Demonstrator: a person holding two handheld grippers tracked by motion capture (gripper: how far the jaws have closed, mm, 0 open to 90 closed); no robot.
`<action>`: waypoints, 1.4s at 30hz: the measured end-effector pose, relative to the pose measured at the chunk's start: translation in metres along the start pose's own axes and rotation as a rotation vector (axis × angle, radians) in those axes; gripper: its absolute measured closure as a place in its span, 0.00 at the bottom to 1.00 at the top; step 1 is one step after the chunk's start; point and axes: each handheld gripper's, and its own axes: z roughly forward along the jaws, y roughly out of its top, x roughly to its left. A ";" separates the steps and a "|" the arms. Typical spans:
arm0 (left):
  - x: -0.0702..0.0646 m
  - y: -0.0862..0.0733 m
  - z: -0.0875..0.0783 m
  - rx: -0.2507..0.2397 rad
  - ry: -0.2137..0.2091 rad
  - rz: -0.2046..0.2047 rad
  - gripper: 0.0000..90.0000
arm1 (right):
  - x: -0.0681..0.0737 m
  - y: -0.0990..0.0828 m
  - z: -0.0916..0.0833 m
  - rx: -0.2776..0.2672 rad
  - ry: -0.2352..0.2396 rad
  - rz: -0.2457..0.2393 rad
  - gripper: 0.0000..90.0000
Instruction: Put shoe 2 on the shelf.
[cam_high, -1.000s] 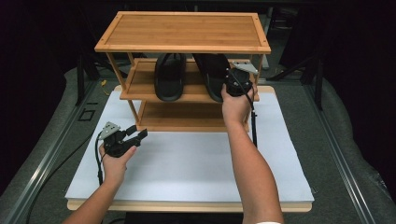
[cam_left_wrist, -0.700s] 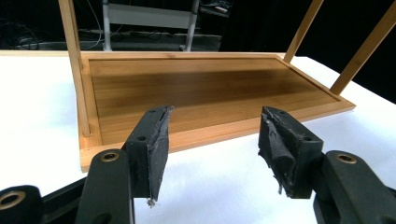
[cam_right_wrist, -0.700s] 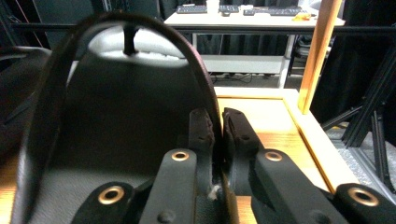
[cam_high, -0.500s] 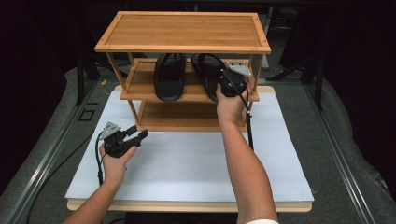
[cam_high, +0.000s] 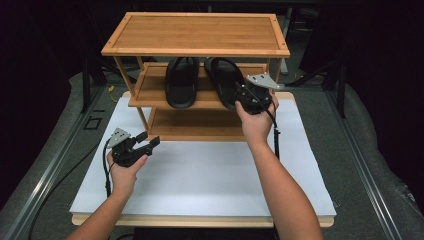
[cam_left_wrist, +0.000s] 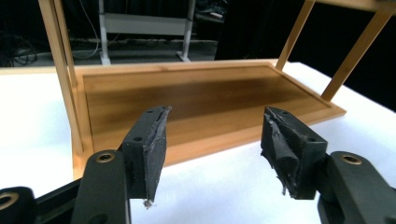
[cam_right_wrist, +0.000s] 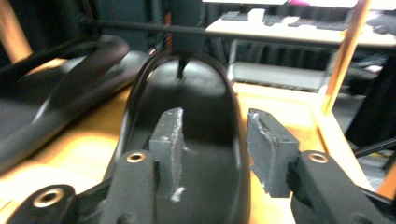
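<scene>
Right gripper view: the right gripper (cam_right_wrist: 212, 154) has just been opening; its jaws stand apart around the heel edge of a black sandal (cam_right_wrist: 187, 98), pads not pressing on it. The sandal lies on the middle shelf (cam_high: 150, 97) of a bamboo rack (cam_high: 195, 35), beside a second sandal (cam_high: 181, 82). The left gripper (cam_high: 147, 142) hovers released and empty above the white table (cam_high: 210, 175), facing the bottom shelf (cam_left_wrist: 196, 95).

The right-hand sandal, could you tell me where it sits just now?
In the high view, the right-hand sandal lies on the rack's middle shelf, beside the left sandal.
</scene>
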 end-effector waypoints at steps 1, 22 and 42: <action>-0.001 0.004 -0.001 -0.003 0.001 0.007 0.43 | -0.002 -0.001 -0.005 0.005 0.011 -0.001 0.58; -0.028 0.110 0.047 -0.110 0.015 0.048 0.37 | -0.006 -0.026 -0.022 0.051 0.102 0.142 0.53; -0.021 0.113 0.077 0.008 -0.002 0.027 0.49 | 0.032 -0.027 -0.010 0.018 0.167 0.137 0.50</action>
